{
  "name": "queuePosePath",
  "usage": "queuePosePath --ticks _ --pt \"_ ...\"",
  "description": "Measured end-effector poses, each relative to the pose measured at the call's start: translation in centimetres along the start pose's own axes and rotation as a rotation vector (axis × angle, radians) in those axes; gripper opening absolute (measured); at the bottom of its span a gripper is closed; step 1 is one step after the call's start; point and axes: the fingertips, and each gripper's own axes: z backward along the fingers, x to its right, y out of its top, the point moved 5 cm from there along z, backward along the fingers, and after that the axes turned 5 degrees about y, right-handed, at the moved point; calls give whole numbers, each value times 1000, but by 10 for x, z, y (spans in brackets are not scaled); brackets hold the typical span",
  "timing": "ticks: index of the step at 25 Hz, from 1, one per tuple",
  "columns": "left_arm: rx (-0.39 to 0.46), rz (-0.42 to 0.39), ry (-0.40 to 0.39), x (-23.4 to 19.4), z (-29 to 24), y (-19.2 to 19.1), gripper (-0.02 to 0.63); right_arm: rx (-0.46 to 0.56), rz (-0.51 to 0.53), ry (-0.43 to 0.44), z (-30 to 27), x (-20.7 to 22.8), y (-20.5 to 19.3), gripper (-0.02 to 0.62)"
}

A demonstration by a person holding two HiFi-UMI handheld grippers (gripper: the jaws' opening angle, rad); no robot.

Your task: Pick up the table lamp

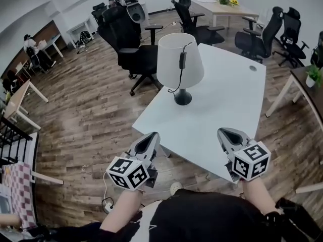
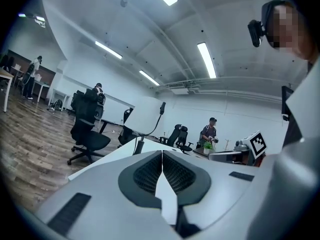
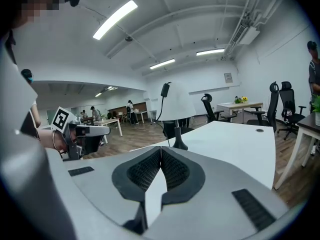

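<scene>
A table lamp (image 1: 179, 64) with a white shade, black stem and round black base stands near the left edge of the white table (image 1: 227, 100). A black cord with a switch hangs down its shade. In the left gripper view the lamp (image 2: 145, 116) is ahead and slightly left; in the right gripper view the lamp (image 3: 176, 106) stands straight ahead. My left gripper (image 1: 151, 140) is shut and empty, just off the table's near left corner. My right gripper (image 1: 228, 135) is shut and empty over the table's near edge. Both are well short of the lamp.
Black office chairs (image 1: 128, 44) stand behind the lamp to the left, with more chairs (image 1: 262, 34) at the far right. A cable hole (image 1: 253, 68) marks the table's far side. A wooden desk with a plant (image 1: 313, 77) is at the right. People are at distant desks.
</scene>
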Motion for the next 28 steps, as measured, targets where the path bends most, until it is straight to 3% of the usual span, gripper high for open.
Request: queuePosePath --ticks 9,16,17,19,24,28 --pt "-17 25 -86 -53 -61 37 17 29 -24 -69 -51 8 29 15" --pt "-40 112 -168 -81 -116 45 19 16 -51 -110 -72 17 25 15" --pt "-45 139 -181 -83 -124 44 38 4 -53 -110 -74 18 22 15" --pt "-56 188 -202 -87 -139 44 172 -17 -56 -111 -76 22 19 15" --pt "-79 225 -211 -97 -172 48 211 -47 -59 -118 -84 40 23 15" --pt "-94 322 -267 -98 -193 44 279 -54 -46 -113 -88 52 30 15"
